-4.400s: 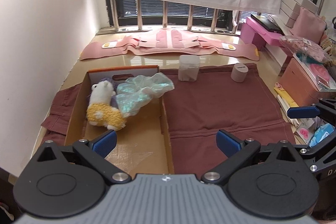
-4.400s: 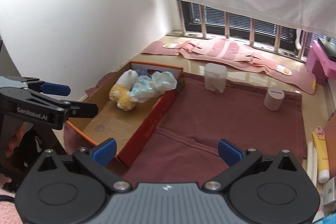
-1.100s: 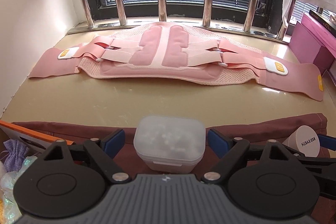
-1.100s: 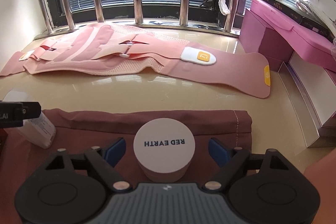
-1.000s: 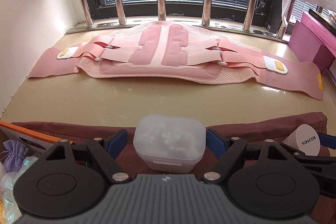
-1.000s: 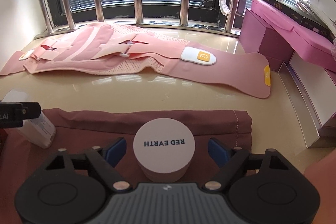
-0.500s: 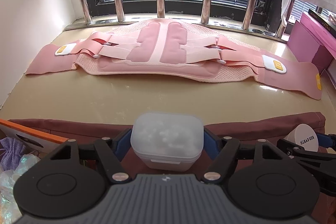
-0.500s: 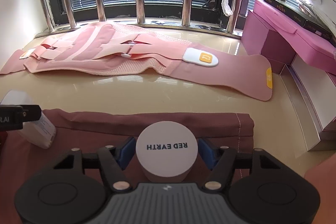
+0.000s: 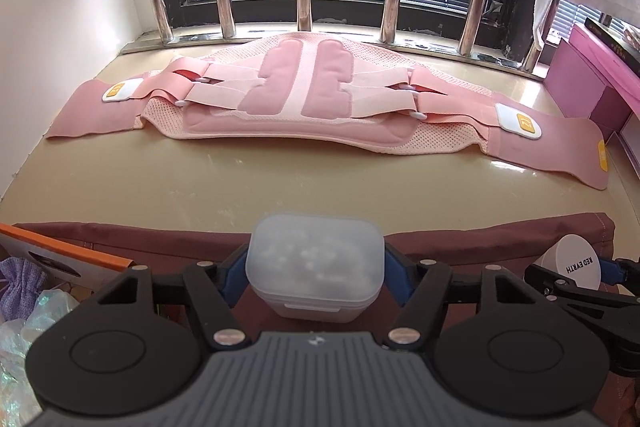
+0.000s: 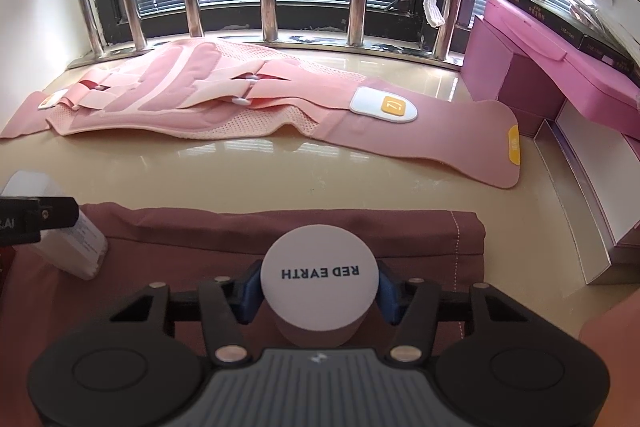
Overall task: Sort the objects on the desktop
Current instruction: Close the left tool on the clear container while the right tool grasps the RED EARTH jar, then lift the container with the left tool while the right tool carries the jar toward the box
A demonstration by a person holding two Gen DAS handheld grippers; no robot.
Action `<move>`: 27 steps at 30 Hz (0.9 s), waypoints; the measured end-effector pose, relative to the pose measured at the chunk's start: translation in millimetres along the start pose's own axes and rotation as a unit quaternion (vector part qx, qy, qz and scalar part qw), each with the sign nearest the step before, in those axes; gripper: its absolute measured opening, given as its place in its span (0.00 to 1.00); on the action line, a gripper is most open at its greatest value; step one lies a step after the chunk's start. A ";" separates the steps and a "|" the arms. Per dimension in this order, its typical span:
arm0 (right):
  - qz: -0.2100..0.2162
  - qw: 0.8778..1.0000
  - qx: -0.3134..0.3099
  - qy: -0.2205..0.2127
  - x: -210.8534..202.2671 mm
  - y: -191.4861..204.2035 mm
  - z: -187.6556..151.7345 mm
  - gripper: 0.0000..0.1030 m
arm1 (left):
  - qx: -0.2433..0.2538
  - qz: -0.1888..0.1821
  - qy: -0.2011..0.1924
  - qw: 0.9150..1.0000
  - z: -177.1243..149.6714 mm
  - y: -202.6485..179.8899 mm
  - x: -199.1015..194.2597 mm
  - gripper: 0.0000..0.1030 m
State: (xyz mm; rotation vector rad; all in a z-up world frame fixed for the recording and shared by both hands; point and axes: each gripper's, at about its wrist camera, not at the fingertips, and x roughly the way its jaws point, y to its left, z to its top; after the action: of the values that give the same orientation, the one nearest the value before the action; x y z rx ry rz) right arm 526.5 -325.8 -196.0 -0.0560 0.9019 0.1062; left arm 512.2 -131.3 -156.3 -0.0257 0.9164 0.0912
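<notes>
A frosted plastic box (image 9: 315, 259) with small white items inside stands on the maroon cloth (image 9: 460, 251). My left gripper (image 9: 315, 279) is shut on it, blue pads against both sides. A round white "RED EARTH" jar (image 10: 319, 277) stands on the same cloth (image 10: 180, 239). My right gripper (image 10: 319, 289) is shut on it, pads against both sides. The jar also shows in the left wrist view (image 9: 575, 261), and the box in the right wrist view (image 10: 64, 239).
A cardboard box with an orange edge (image 9: 68, 251) at the left holds a purple pouch (image 9: 20, 283) and an iridescent bag (image 9: 28, 331). A pink back-support belt (image 9: 304, 99) lies before the window bars. Pink boxes (image 10: 560, 75) stand at the right.
Both grippers came forward from behind the cardboard box to the two containers. In the last second both closed from open onto the plastic box and the jar.
</notes>
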 end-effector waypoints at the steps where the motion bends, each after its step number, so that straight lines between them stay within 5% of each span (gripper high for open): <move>1: 0.000 1.000 0.000 0.000 0.0 -0.3 0.0 0.53 | -0.001 -0.001 0.001 1.000 0.1 0.3 -0.3 0.66; 27: -0.001 1.000 -0.023 -0.015 -33.7 1.0 -14.0 0.52 | 0.024 -0.030 -0.015 0.999 -9.4 -8.0 -31.8 0.65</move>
State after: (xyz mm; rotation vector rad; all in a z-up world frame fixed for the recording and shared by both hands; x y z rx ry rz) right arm 494.7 -328.4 -178.2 -0.0968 0.8691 0.1260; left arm 486.3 -142.0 -137.0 -0.0064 0.8865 0.0143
